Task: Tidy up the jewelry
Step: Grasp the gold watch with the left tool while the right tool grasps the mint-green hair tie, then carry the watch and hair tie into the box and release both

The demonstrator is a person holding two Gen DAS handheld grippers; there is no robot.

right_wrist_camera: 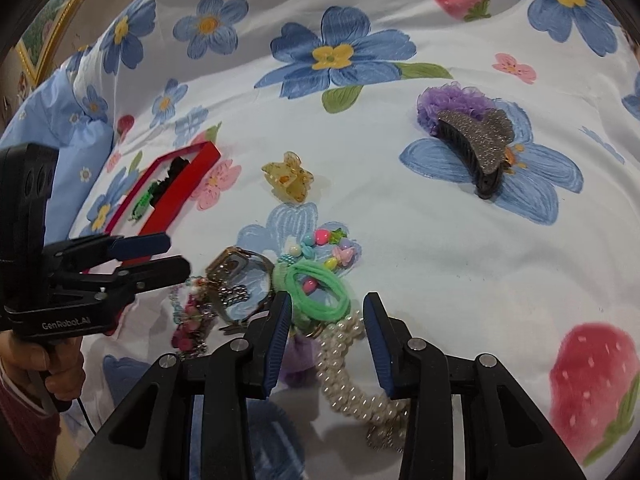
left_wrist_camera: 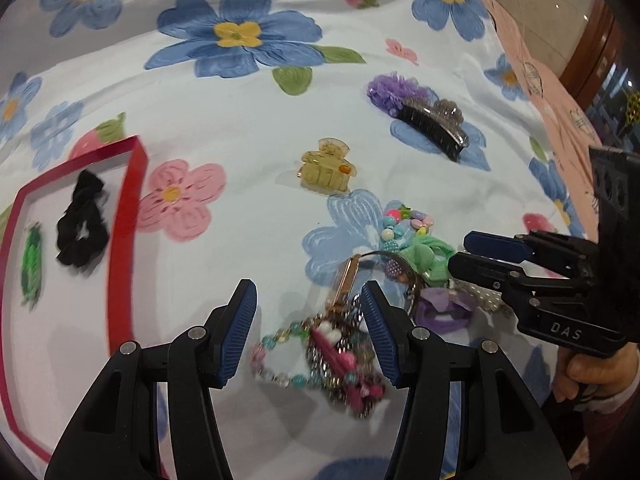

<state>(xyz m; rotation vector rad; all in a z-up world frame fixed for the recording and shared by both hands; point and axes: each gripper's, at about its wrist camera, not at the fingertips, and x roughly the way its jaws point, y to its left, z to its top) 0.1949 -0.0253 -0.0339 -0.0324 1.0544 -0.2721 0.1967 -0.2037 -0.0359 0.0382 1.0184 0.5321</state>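
Observation:
A tangled jewelry pile lies on the flowered bedsheet. My left gripper hovers open over a beaded bracelet and a pink clip; neither pad touches them. A gold watch lies just beyond its right finger. My right gripper is open, with a pearl bracelet lying loose between its fingers and a green hair tie just ahead. In each view the other gripper enters from the side. A red tray holds a black scrunchie and a green band.
A yellow claw clip sits alone beyond the pile. Farther back right, a glittery dark claw clip leans on a purple scrunchie. A pink cloth borders the bed on the right.

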